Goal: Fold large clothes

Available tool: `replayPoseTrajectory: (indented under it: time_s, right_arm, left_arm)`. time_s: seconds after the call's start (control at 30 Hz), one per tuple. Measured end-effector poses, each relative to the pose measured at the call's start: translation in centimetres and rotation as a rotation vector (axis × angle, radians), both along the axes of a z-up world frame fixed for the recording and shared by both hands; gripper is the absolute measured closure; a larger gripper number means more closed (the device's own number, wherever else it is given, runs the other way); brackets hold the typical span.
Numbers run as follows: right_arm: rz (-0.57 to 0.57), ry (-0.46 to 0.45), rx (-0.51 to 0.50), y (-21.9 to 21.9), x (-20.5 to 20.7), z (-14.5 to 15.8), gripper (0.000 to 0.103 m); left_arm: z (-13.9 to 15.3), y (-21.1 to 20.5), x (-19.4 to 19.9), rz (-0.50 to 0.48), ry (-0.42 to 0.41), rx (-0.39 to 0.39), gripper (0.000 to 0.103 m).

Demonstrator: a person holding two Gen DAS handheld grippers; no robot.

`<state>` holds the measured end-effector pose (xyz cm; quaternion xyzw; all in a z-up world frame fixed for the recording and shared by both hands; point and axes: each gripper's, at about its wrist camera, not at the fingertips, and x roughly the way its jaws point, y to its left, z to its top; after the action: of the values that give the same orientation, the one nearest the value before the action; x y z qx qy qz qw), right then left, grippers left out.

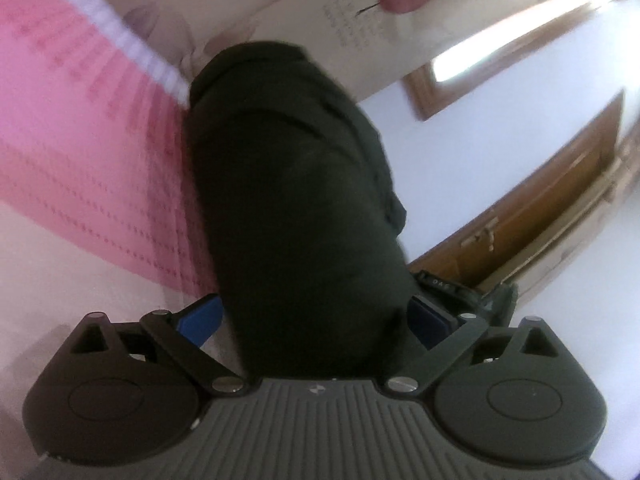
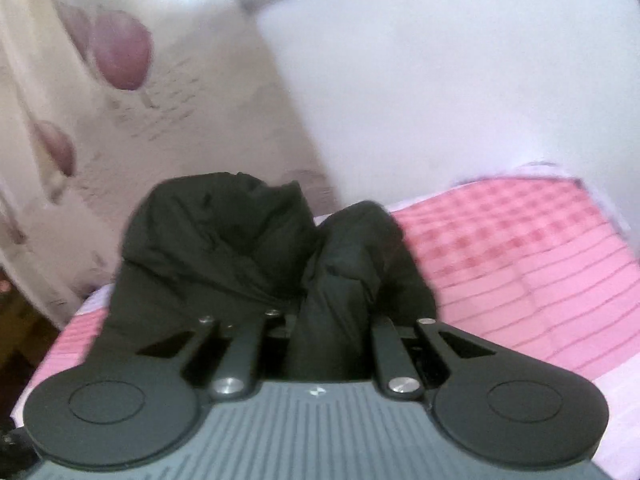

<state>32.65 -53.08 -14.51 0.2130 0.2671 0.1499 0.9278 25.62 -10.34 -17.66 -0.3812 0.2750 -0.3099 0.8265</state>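
While gripped, dark garment (image 1: 296,208) hides pink bedspread (image 1: 80,120), curtain (image 2: 120,100) behind.

Lines of grey lettering stand on the flowered curtain (image 1: 352,8) at the upper middle of the left wrist view and again (image 2: 168,96) at the upper left of the right wrist view; all of it is too blurred to read.

A small black part (image 1: 438,284) at lower right of the left wrist view bears tiny pale characters, also unreadable.

The coat (image 1: 296,200) is plain black. The bed (image 2: 520,264) wears pink, checked in darker pink at one part and striped with thin red lines elsewhere. The curtain (image 2: 120,120) is cream with mauve tulips and grey lettering. The door (image 1: 532,208) is brown wood. Each claw (image 1: 316,316) is black with blue pads (image 1: 200,316).
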Motion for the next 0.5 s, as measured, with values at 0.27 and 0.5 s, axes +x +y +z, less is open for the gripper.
replayPoseTrajectory:
  time_s: [0.27, 0.5]
  right_arm:
    - [-0.053, 0.109, 0.047, -3.3, 2.7, -4.8, 0.068]
    - [0.016, 0.178, 0.32, 1.2, -2.3, -7.8, 0.068]
  left_arm:
    - [-1.5, -2.2, 2.4, -0.047, -0.012, -0.083, 0.003]
    - [-1.2, 3.6, -0.7, -0.01, -0.016, -0.026, 0.002]
